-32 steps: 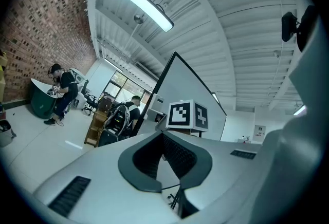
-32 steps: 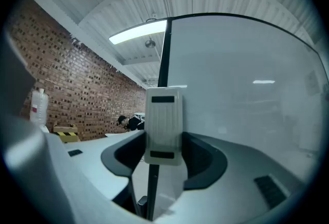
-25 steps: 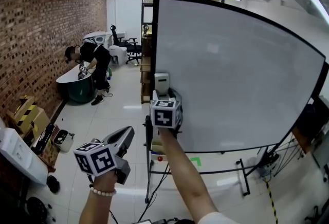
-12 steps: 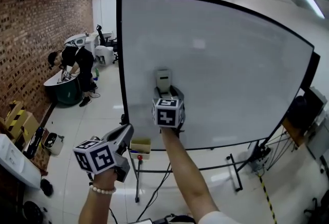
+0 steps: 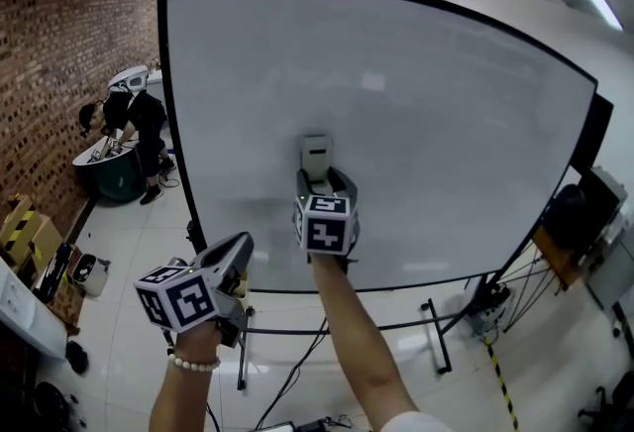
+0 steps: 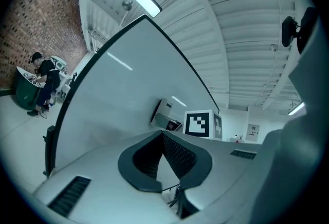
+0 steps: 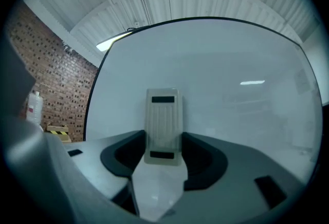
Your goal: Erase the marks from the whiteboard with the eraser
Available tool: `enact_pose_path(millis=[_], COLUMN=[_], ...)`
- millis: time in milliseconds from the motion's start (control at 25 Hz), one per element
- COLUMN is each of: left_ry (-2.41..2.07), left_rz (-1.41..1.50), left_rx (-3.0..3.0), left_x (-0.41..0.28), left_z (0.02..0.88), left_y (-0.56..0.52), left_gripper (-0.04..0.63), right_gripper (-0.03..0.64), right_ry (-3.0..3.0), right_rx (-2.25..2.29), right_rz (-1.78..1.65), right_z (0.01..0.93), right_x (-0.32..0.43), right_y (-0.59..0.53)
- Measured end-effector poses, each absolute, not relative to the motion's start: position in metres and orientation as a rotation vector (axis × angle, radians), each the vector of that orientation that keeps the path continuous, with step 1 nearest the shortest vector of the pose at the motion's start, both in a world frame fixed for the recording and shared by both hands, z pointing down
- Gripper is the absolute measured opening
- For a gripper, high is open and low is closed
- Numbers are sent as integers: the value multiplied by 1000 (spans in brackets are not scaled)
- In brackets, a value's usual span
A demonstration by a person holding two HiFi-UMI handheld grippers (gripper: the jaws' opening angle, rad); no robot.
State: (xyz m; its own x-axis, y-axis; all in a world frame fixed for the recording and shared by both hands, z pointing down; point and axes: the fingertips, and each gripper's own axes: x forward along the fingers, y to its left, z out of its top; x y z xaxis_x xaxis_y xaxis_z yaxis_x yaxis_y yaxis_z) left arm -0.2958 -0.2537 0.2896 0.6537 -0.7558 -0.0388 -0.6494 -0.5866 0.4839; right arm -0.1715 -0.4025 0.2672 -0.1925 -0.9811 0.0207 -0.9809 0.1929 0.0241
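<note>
Right gripper view shows the right tool [image 7: 162, 147] pinching the lower end of a pale beige, rectangular plastic eraser with a ribbed back [image 7: 163, 124]. Most of the eraser stands out beyond the jaw tips. It appears to lie flat on the large white whiteboard with a black frame [image 7: 231, 89], in the lower middle part of the board, though I cannot confirm the contact.

I judge that the eraser is light, with a stiff shell and probably a softer wiping face that is turned away from the cameras. The smooth plastic sides can slip under pressure, so a grip on the two long edges near the middle would be steadier than this low one.

The left tool [image 6: 162, 132] has its jaws pressed together with nothing between them. It hangs low, to the left of the board.

The board surface is glossy and looks almost clean; I see no clear marks. It stands on a thin metal stand [image 5: 436, 326], which may rock when pushed. Around it are a white tiled floor [image 5: 139, 252], a red brick wall [image 5: 50, 73] and a person bent over a dark tub [image 5: 134, 118].
</note>
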Motion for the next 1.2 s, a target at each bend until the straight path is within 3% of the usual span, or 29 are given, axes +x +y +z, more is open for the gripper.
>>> enact_pose_path(millis=[560, 1200], left_ry=[-1089, -869], left_rz=[-342, -279], left_rx=[2411, 2431], left_x=[-129, -70], left_z=[300, 322], left_y=[-262, -273], left_gripper=[-5, -5], right_gripper=[249, 249], right_ry=[-2469, -2334], right_rx=[1940, 2052], right_rz=[-20, -22], right_z=[266, 268], right_x=[-6, 85], right_y=[-397, -397])
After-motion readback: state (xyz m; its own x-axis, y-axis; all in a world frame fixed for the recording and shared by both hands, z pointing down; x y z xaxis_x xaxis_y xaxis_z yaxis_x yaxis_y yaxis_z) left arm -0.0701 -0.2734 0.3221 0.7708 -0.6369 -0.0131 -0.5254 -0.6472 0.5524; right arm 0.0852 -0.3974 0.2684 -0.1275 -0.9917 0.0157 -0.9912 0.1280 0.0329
